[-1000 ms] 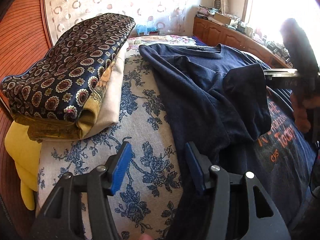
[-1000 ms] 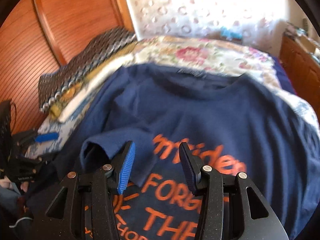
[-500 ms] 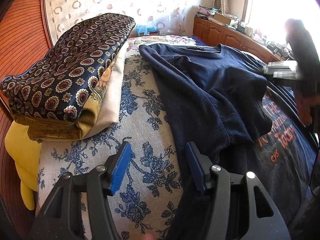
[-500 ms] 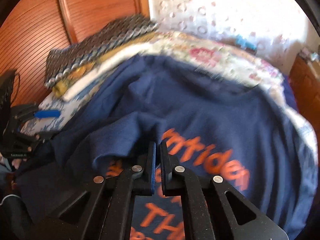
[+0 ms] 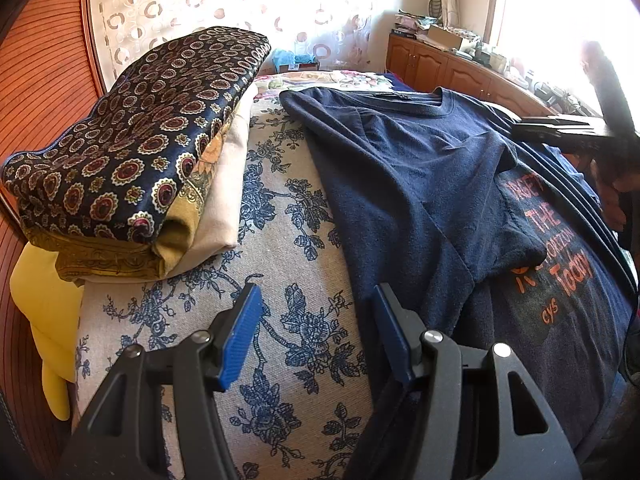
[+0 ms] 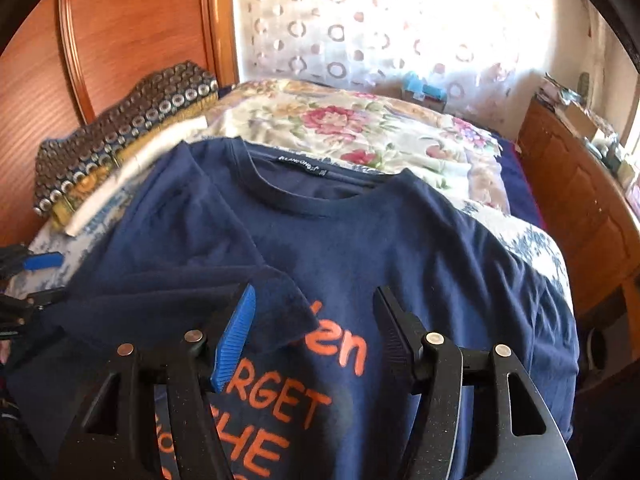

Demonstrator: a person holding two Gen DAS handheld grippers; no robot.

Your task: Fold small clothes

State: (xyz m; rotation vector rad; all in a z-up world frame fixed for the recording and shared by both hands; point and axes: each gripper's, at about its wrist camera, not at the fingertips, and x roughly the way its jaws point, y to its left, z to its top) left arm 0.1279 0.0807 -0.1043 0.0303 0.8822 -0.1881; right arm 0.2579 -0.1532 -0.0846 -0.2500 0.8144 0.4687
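Note:
A navy T-shirt with orange lettering lies face up on the bed, collar far from me. Its left sleeve is folded inward over the print; it also shows in the left wrist view. My right gripper is open and empty just above the folded sleeve's edge and the lettering. My left gripper is open and empty, low at the shirt's left edge, one finger over the floral bedcover and one over the navy cloth. The right gripper also shows in the left wrist view, blurred.
A folded stack of patterned dark, gold and cream fabrics lies left of the shirt. A yellow cloth hangs off the bed's left side. A wooden wardrobe stands at left, and a cluttered wooden cabinet at right.
My right gripper shut on the left sleeve half a second ago, carried it inward, and has now opened and let it go. The sleeve lies folded over the print. My left gripper stayed still.

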